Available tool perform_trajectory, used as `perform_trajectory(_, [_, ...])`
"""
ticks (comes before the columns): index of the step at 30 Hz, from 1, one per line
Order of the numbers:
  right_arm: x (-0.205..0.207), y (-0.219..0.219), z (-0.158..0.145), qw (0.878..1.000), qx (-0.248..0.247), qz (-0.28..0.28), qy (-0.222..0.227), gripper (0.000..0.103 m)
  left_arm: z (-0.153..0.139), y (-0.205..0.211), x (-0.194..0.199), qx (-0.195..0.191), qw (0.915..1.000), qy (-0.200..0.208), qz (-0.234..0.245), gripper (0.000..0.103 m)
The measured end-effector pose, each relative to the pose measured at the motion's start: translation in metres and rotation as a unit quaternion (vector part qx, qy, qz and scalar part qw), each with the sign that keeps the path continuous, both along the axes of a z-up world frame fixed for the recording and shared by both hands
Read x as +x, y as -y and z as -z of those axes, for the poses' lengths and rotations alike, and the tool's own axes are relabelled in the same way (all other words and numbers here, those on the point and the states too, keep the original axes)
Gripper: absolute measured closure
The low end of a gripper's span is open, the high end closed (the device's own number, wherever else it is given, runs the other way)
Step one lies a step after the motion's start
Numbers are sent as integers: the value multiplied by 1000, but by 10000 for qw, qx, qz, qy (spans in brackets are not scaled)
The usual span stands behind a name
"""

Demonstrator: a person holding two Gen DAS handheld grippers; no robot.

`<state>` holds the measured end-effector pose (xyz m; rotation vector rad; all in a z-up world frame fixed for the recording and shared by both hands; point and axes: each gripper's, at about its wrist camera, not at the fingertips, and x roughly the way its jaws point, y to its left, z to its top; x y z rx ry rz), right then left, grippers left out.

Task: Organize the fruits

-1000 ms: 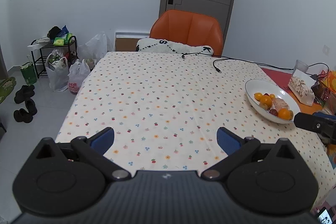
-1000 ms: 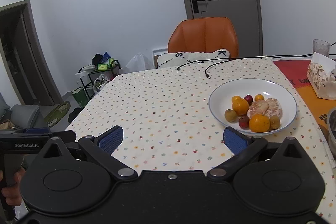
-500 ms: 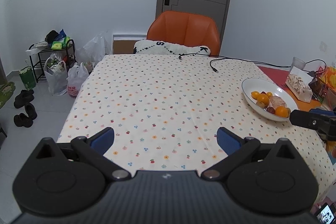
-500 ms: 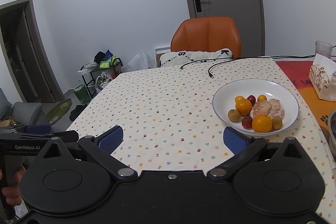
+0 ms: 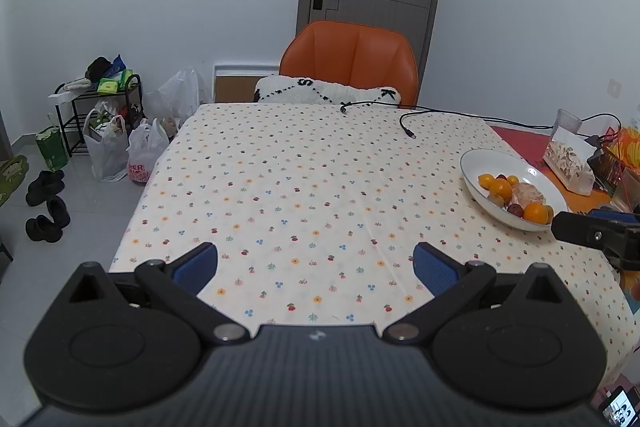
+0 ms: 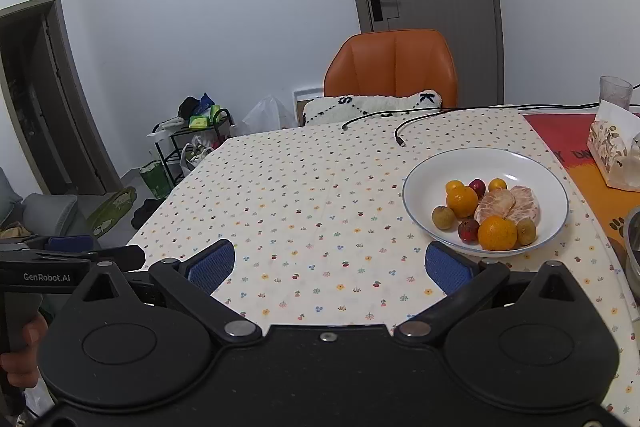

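White round ceramic bowl [image 6: 432,183] of mixed oranges and small fruits [image 6: 486,213] on dotted tablecloth [image 6: 304,195]: at 1 o'clock of right gripper [image 6: 330,263], 2 o'clock of left gripper [image 5: 316,263]; both grippers spread wide, empty

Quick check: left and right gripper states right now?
Left gripper: open, empty, above the tablecloth.
Right gripper: open, empty, near the fruit bowl.

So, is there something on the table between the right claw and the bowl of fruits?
Nothing visible blocks it. The right claw is open and empty over bare tablecloth, and the white bowl of fruit lies just ahead to its right. The black cable lies beyond the bowl, out of the path.
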<state>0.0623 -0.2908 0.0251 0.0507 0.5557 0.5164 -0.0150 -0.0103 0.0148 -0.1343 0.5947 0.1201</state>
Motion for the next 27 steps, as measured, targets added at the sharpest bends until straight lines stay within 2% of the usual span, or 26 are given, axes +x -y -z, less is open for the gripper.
perform_trajectory(27, [-2, -2, 0, 10000, -11, -58, -28, 0, 0, 1, 0, -30, 10000, -54, 44, 0])
